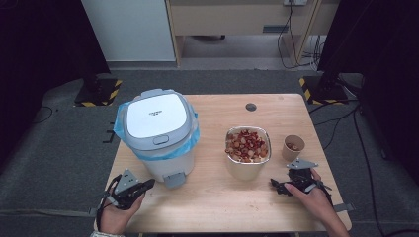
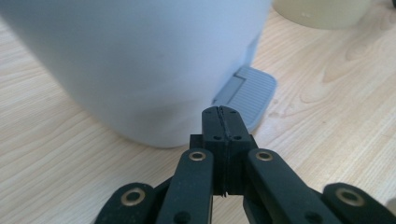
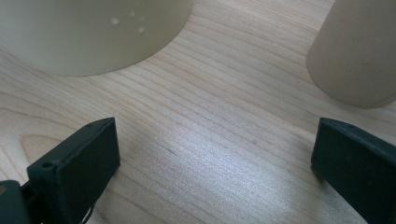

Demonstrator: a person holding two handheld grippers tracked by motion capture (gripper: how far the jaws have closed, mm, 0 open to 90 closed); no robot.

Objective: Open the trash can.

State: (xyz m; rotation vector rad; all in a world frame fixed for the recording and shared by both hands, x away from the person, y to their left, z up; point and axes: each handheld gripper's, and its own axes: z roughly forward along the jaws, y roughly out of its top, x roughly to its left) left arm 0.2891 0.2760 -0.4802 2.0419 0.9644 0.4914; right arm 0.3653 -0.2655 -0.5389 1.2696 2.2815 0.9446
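A white pedal bin (image 1: 158,133) with a grey-rimmed lid and a blue bag liner stands on the left of the wooden table (image 1: 222,207). Its grey pedal (image 1: 174,179) faces the front edge. My left gripper (image 1: 147,184) lies at the bin's front left, shut with nothing between its fingers. In the left gripper view the joined tips (image 2: 219,116) sit just short of the pedal (image 2: 247,93) and the bin wall (image 2: 140,60). My right gripper (image 1: 295,183) rests open on the table, with bare wood between the fingers (image 3: 215,154).
A cream bowl (image 1: 245,170) of red and brown pieces stands mid-table, and a small paper cup (image 1: 292,147) stands to its right. Both are just beyond the right gripper: bowl (image 3: 93,32), cup (image 3: 355,51). A round cable hole (image 1: 251,106) lies near the far edge.
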